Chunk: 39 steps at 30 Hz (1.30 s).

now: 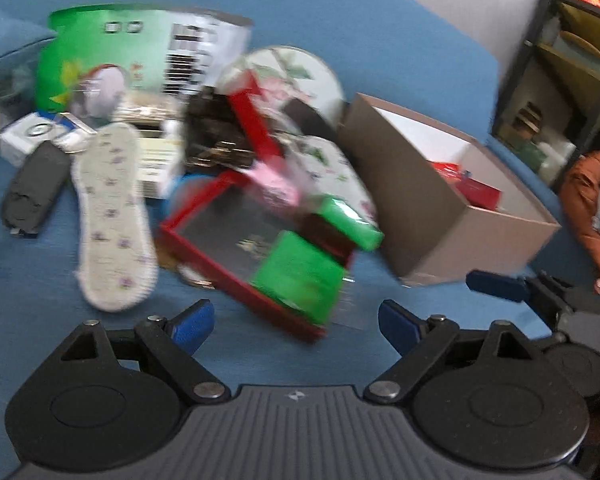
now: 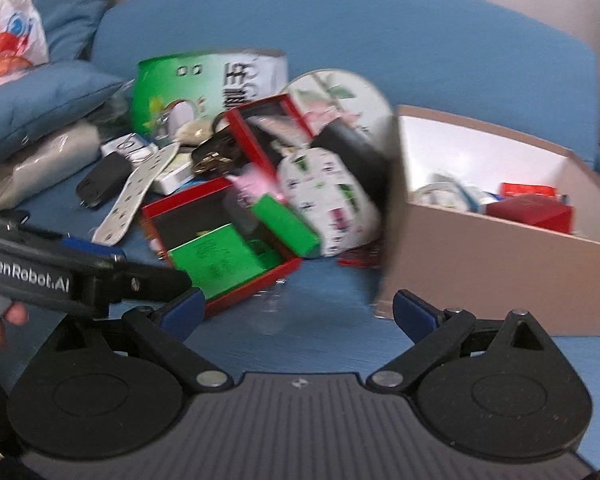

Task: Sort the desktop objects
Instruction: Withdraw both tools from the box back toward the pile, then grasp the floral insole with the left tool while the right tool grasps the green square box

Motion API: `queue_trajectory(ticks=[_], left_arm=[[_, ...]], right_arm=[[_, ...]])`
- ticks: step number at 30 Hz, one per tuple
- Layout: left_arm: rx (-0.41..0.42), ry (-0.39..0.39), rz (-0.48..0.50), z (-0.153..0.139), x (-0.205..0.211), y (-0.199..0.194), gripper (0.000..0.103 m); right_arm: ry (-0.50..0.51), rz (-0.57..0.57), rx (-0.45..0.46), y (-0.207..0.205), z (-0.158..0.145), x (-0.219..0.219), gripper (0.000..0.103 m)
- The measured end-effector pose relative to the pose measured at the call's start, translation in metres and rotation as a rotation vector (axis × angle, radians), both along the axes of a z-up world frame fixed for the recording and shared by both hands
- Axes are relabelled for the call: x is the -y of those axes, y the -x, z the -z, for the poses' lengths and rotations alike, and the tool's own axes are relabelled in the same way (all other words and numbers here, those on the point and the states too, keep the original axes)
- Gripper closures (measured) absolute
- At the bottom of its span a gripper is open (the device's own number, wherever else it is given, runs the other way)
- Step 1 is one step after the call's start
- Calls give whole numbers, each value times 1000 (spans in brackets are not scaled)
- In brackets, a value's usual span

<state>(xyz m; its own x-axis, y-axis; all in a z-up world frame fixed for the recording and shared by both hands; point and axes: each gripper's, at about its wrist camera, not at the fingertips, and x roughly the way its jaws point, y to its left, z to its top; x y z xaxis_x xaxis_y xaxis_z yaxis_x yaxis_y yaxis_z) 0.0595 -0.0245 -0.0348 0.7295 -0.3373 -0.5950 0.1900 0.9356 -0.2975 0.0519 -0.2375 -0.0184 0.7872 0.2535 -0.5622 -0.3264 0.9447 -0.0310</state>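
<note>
Few red items already in my tan cardboard box [image 2: 480, 256]; cluttered pile [image 1: 204, 152] on blue surface [image 1: 380, 40] unsorted. Left gripper [image 1: 296, 322] and right gripper [image 2: 296, 312] spread, empty.

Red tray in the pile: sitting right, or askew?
Askew. The red tray lies tilted on the blue surface, with two green packs stacked crookedly across its corner. A second red tray leans upright behind it. The shoe insole lies loose beside the heap. Blur hides finer detail.

Green packets [image 1: 300, 276] in red-rimmed tray [image 1: 204, 256]
</note>
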Motion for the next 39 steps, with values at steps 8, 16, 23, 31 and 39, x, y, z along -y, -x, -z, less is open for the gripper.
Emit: queue_trajectory(ticks=[8,16,23,31,39], left_arm=[[9,19,-40,0,-33,-15,23],[8,-18,-150,7,-54,-30,25],[-37,-92,-235,30,-67,-44,25],[-28,-115,-224,30,-70,-54,25],[-23,-108,-245,32,-82,-57,44]], right_arm=[[42,-106,-6,-19,17,-32,25],[55,-177,3,-32,13,-41,33],[89,-227,-30,-47,19,-46,36],[227,-335,-57,-54,25,-72,36],[126,-313,-77,-56,13,-61,37]])
